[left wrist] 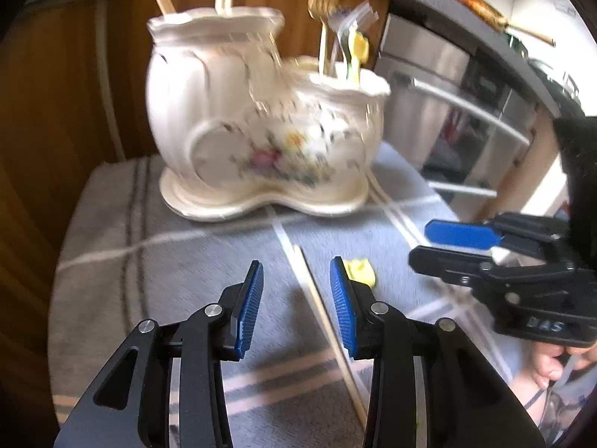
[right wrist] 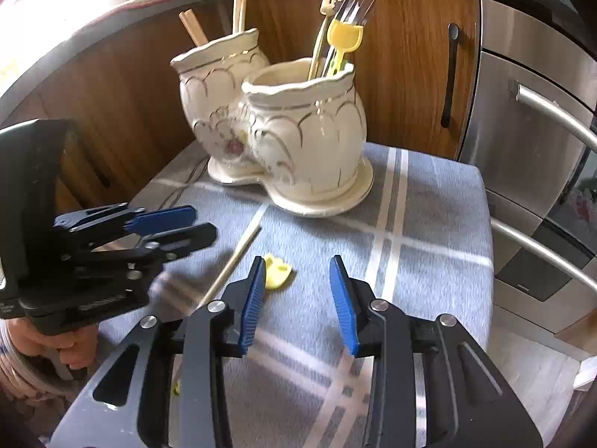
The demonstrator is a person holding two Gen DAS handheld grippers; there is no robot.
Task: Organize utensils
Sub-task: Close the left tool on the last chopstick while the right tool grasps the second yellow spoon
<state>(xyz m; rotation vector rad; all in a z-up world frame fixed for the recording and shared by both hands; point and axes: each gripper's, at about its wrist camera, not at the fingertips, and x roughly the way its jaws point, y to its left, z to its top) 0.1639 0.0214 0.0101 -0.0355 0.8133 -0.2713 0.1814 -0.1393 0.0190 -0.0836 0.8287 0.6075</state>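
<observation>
Wooden chopstick (left wrist: 321, 310) and yellow utensil (right wrist: 278, 270) are lying mid-frame on the cloth as we are hovering the left gripper (left wrist: 296, 306) and right gripper (right wrist: 298, 302), both open and empty; crowding each other risks a collision.

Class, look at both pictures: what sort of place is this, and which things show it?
Most likely a home kitchen. A stainless steel refrigerator stands beside wooden cabinets under a dark countertop, and a ceramic utensil holder with forks sits on a cloth-covered surface.
</observation>
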